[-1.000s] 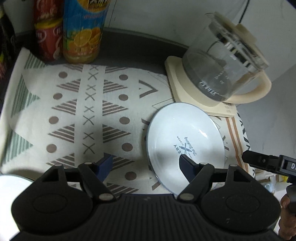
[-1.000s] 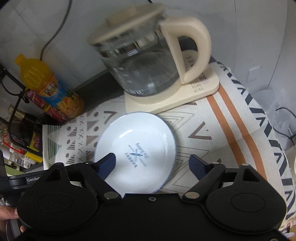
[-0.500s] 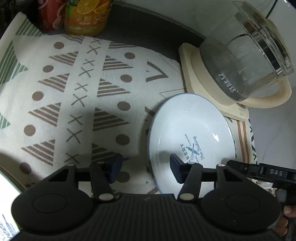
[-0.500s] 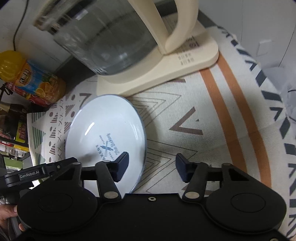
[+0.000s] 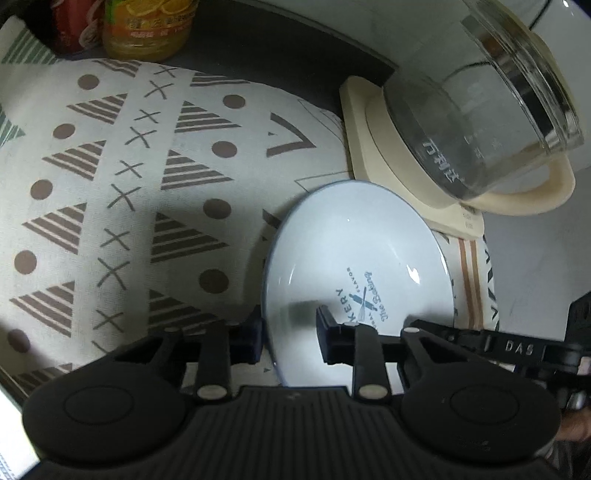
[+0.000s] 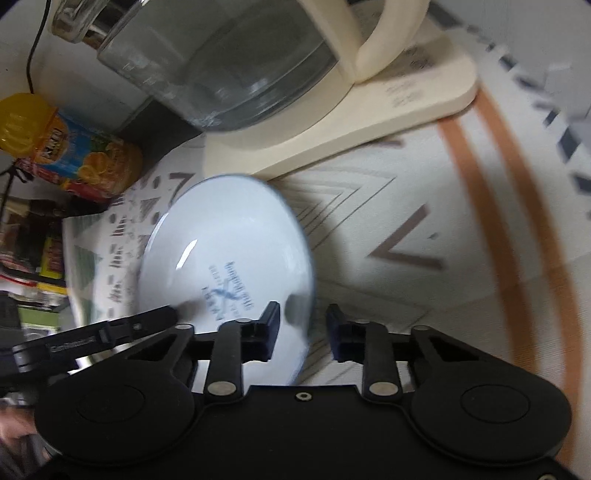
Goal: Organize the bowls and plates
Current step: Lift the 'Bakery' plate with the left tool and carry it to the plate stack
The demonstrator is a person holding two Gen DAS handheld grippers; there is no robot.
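A white plate [image 5: 354, 258] with a thin blue rim and a blue print in its middle lies on the patterned cloth, in front of the kettle. My left gripper [image 5: 290, 336] straddles the plate's left rim, one finger outside and one over the inside. Its jaws are closing, and a gap shows at the inner pad. In the right wrist view the same plate [image 6: 229, 251] has its right rim between the fingers of my right gripper [image 6: 303, 332]. Those jaws are also closing, with small gaps on both sides of the rim. That view is blurred.
A glass kettle [image 5: 480, 110] on a cream base stands just behind the plate. An orange juice bottle [image 5: 147, 33] and a red can [image 5: 70, 29] stand at the back left. The patterned cloth [image 5: 110, 184] covers the counter. Something white [image 5: 7, 443] shows at the lower left.
Both grippers have come down onto the plate from opposite sides. Their jaws have narrowed from wide open to a small gap around the rim. The plate has stayed where it was.
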